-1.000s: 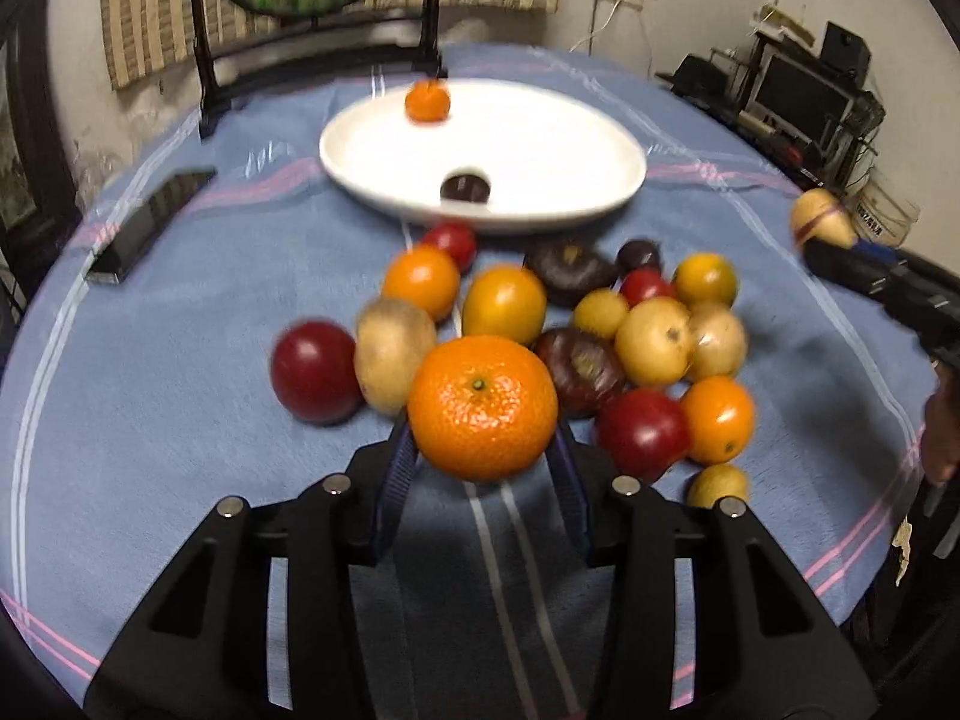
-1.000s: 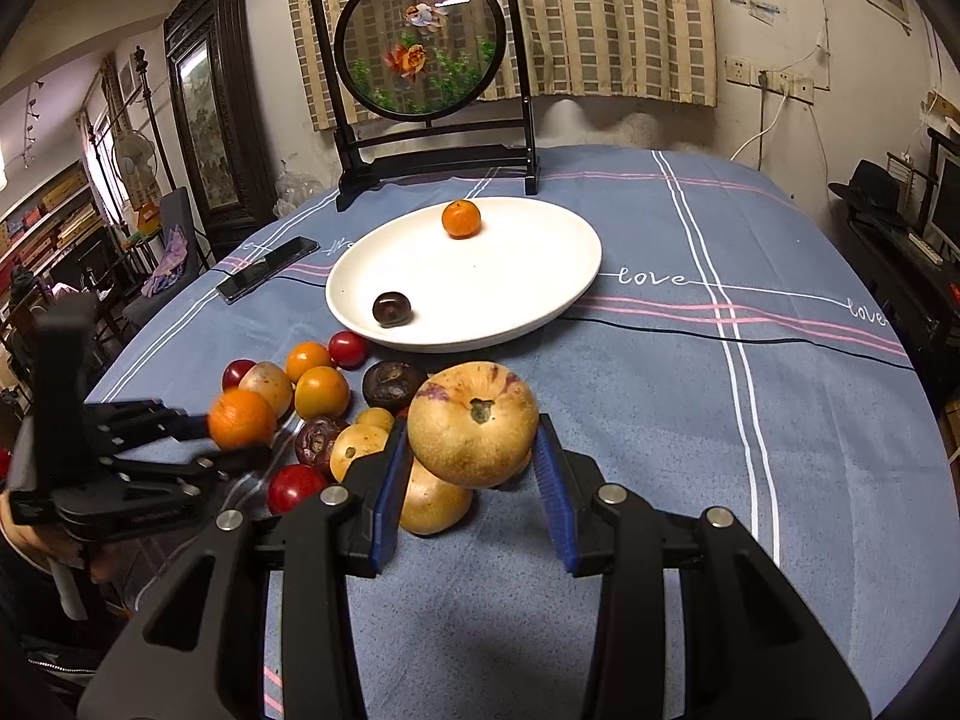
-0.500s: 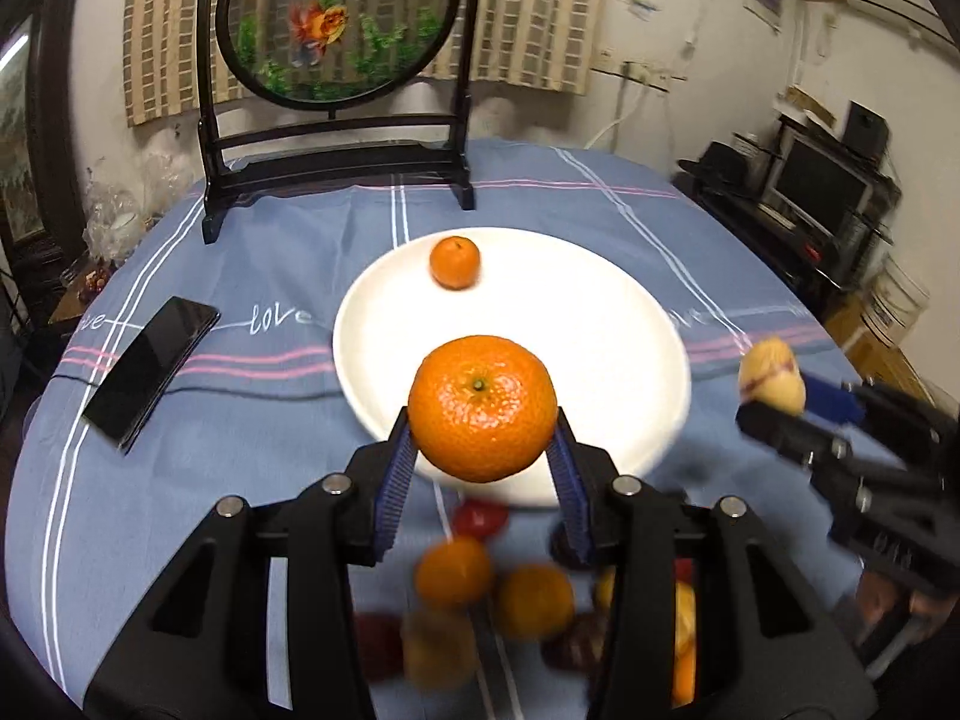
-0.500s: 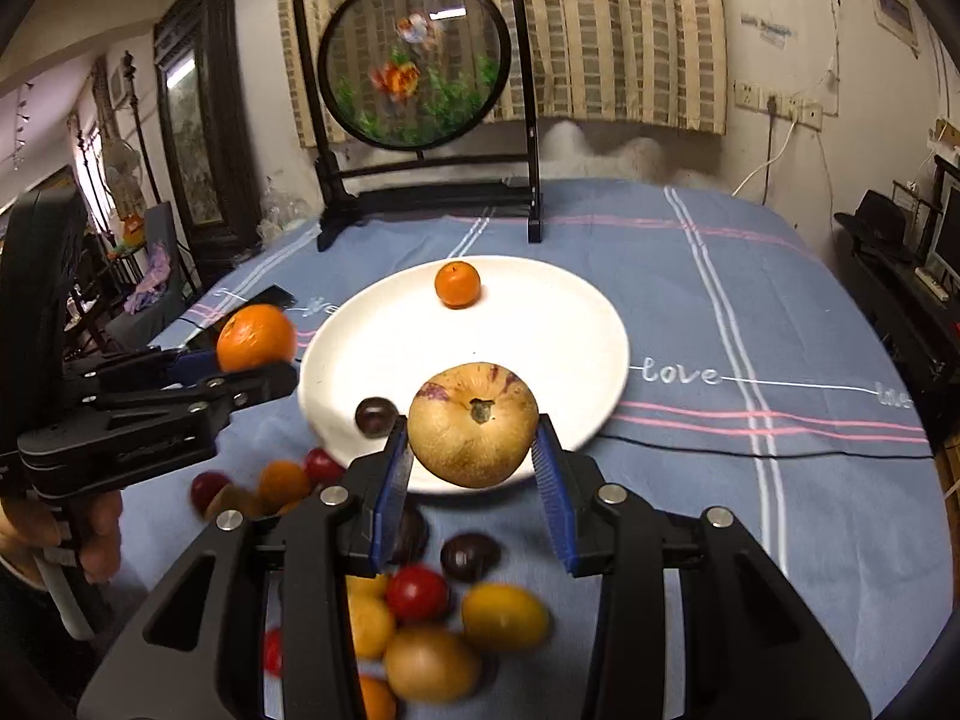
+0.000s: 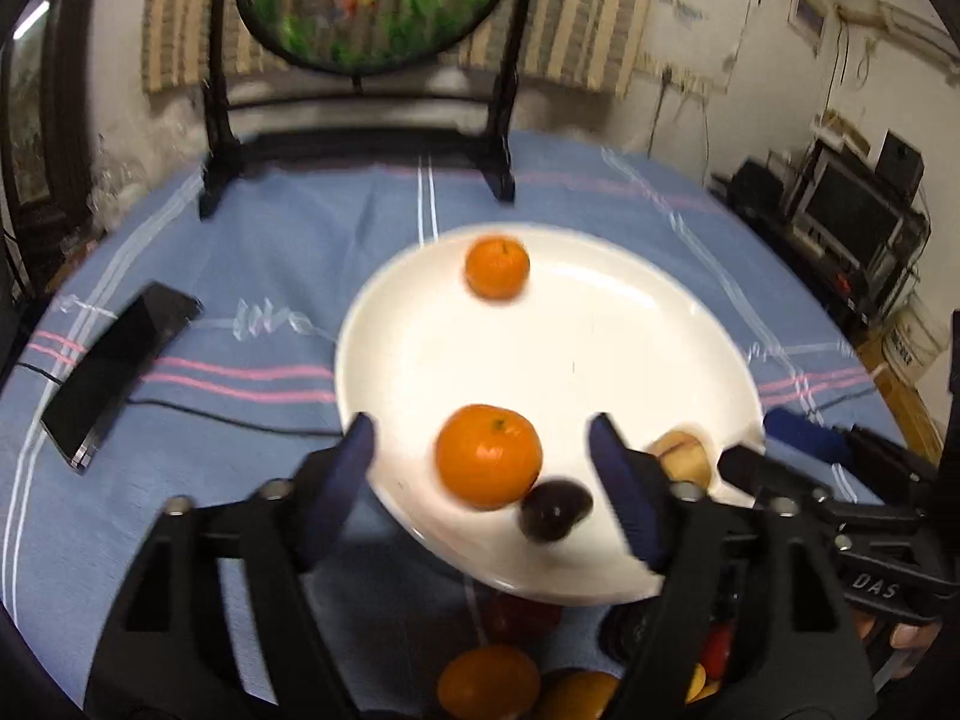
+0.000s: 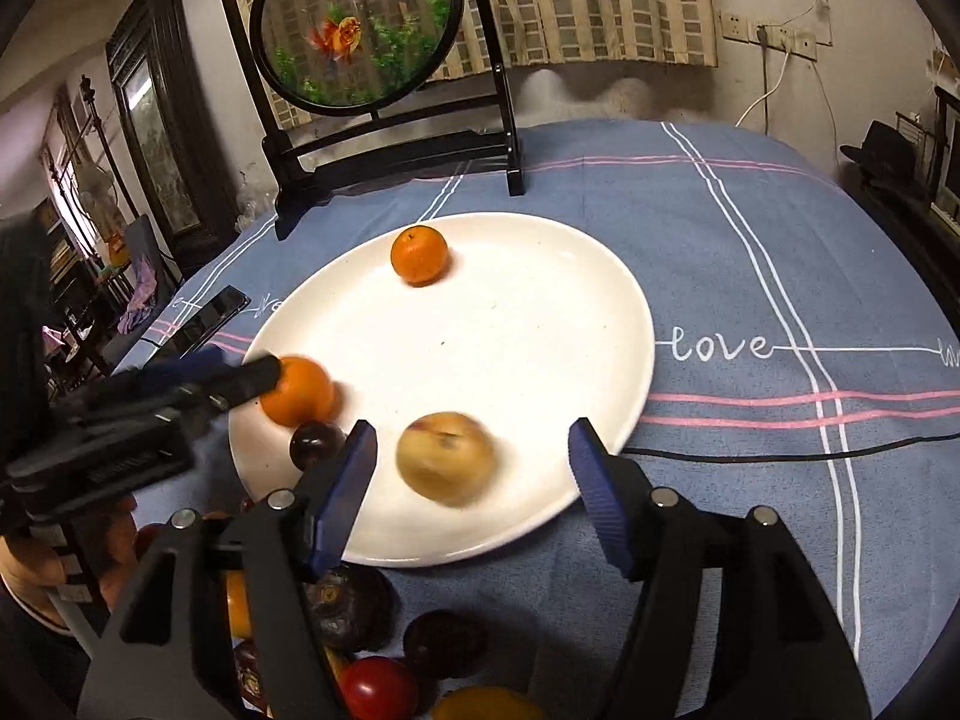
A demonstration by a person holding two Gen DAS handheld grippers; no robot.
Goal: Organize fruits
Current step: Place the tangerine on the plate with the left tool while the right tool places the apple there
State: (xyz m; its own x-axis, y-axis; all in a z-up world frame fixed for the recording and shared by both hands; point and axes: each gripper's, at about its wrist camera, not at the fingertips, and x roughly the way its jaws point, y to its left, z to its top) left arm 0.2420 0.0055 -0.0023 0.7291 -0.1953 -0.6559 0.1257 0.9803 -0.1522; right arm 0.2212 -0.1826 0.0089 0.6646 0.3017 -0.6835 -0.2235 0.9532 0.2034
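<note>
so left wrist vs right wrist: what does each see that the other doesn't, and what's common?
Left wrist only: the whole phone on the cloth, and shelves of electronics at the right wall.

Right wrist only: the word "love" stitched on the tablecloth, the wall sockets, and a red fruit in the pile below the plate.

Both: the white plate carrying two oranges, a dark plum and the yellowish fruit; the round goldfish screen. Each gripper's jaws are opening, fruit between them untouched.

My left gripper (image 5: pixel 483 468) and right gripper (image 6: pixel 471 474): black plastic frames, blue ribbed pads (image 6: pixel 345 495), silver screws, white "DAS" lettering.
</note>
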